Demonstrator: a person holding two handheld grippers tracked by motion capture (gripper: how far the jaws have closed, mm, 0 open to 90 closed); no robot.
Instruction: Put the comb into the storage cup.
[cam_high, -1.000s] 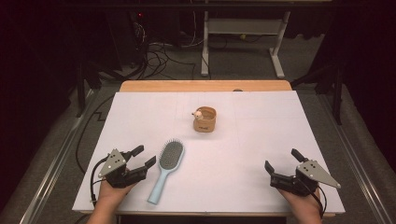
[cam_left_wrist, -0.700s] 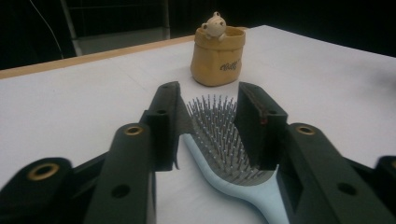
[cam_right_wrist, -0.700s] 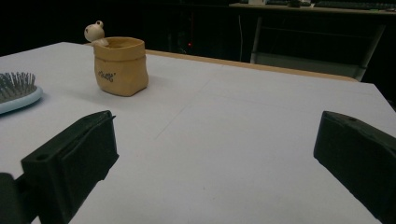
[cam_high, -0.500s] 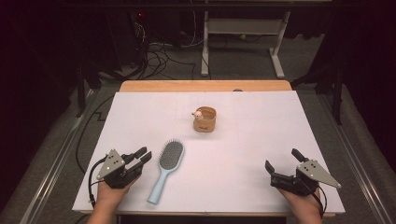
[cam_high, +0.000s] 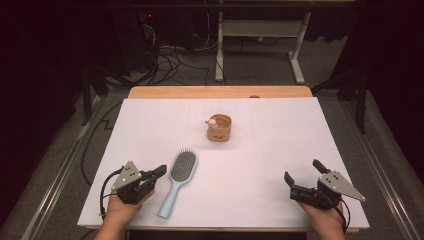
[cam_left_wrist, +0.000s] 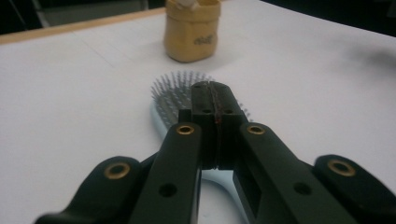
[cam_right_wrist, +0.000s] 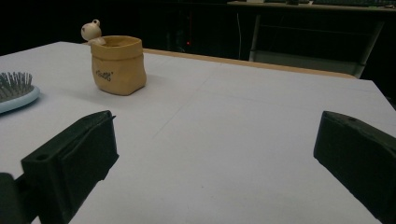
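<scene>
Pressing flat against each other, the 2 jaws of the left gripper (cam_left_wrist: 215, 126) have nothing between them (the seam where they meet runs straight down the middle in the left gripper view). Their tips point at the hairbrush (cam_left_wrist: 187, 93), which lies just beyond them with its bristles up; whether the tips touch it is hard to say, since from above the left gripper (cam_high: 159, 171) seems to end just beside the brush head. The hairbrush (cam_high: 179, 181) is pale blue with a grey bristle pad, its handle slanting toward the near-left edge of the table (cam_high: 150, 125).

The right gripper (cam_right_wrist: 215, 154) is spread wide, its 2 jaws far apart and holding nothing, with bare white table between them. In the high view the right gripper (cam_high: 302, 172) sits at the near-right corner, well apart from the brush.

Farther out, a small tan pot (cam_high: 219, 128) stands upright near the middle of the table, a little pale figure perched on its rim. The pot (cam_right_wrist: 117, 64) is beyond the brush head from both grippers.
</scene>
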